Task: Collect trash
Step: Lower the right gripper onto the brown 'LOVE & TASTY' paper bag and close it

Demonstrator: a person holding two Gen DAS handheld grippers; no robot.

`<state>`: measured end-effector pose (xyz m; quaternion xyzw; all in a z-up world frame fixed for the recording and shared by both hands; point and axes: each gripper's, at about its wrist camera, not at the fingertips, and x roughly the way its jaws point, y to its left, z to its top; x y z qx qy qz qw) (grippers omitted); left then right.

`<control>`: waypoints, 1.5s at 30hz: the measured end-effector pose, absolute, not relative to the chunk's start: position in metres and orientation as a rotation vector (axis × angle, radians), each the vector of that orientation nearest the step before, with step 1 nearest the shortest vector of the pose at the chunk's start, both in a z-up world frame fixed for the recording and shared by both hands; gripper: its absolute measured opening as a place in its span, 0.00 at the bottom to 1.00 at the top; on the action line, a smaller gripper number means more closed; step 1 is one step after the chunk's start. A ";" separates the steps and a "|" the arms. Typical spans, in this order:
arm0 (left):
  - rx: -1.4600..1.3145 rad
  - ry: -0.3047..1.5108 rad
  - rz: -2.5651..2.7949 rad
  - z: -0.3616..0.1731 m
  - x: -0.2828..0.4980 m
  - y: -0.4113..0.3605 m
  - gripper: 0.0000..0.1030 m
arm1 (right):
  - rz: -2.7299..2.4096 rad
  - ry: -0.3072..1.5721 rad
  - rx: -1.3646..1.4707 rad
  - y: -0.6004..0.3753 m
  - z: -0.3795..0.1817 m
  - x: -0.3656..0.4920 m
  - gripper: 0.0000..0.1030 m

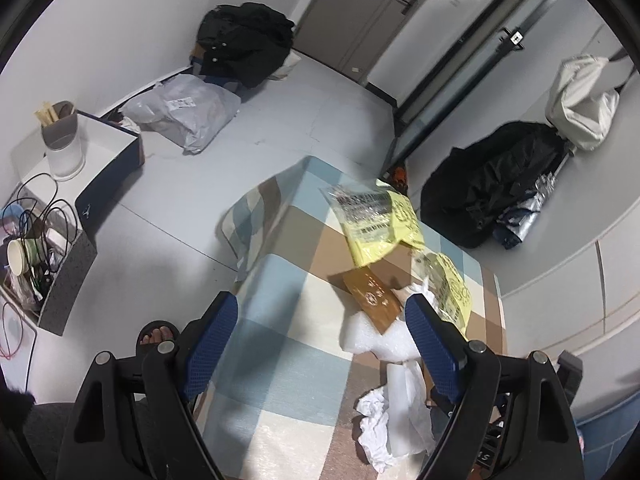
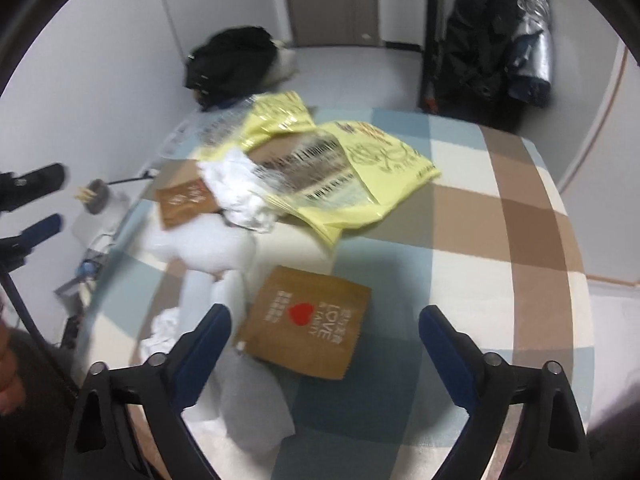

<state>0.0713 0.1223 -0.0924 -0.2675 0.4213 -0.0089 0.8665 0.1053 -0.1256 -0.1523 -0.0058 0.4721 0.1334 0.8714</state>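
Both tools gape empty; right tool (image 2: 325,330) should drop straight onto brown packet (image 2: 306,322) near the surface's (image 2: 500,240) front edge, pinching its rim, while left tool (image 1: 320,334) takes foam (image 1: 380,340).

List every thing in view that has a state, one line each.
Left gripper: open, empty.
Right gripper: open, empty, over the heart packet.
Brown packet with red heart: flat on the checked cloth.
Yellow bags: lying crumpled, overlapping.
White tissue: crumpled.
Far door: closed.

Soft even indoor light, fisheye-bent edges, motion blur.
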 end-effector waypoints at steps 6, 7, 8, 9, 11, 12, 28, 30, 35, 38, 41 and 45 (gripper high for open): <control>-0.597 0.894 -0.007 -0.097 0.075 0.129 0.81 | 0.246 1.024 -0.037 -0.118 -0.165 0.109 0.72; -0.600 0.898 -0.008 -0.098 0.076 0.129 0.81 | 0.261 1.020 -0.048 -0.116 -0.166 0.108 0.71; -0.599 0.901 -0.010 -0.098 0.076 0.128 0.81 | 0.260 1.012 -0.068 -0.113 -0.166 0.107 0.66; -0.596 0.900 -0.013 -0.097 0.077 0.127 0.81 | 0.263 1.000 -0.097 -0.111 -0.166 0.105 0.61; -0.580 0.893 -0.012 -0.095 0.075 0.125 0.81 | 0.275 0.985 -0.111 -0.110 -0.166 0.104 0.54; -0.575 0.891 -0.012 -0.094 0.075 0.125 0.81 | 0.271 0.982 -0.103 -0.113 -0.165 0.105 0.48; -0.556 0.911 -0.008 -0.098 0.078 0.122 0.81 | 0.331 0.982 0.114 -0.151 -0.152 0.101 0.00; -0.558 0.915 -0.008 -0.099 0.078 0.121 0.81 | 0.330 0.974 0.119 -0.153 -0.149 0.100 0.00; -0.561 0.921 -0.009 -0.100 0.077 0.119 0.81 | 0.331 1.013 0.085 -0.146 -0.150 0.107 0.53; -0.560 0.918 -0.005 -0.099 0.077 0.119 0.81 | 0.317 1.006 0.070 -0.139 -0.153 0.111 0.58; -0.560 0.919 -0.004 -0.100 0.077 0.120 0.81 | 0.301 1.035 0.015 -0.123 -0.161 0.115 0.60; -0.570 0.923 -0.003 -0.101 0.078 0.122 0.81 | 0.276 1.017 -0.098 -0.103 -0.164 0.111 0.65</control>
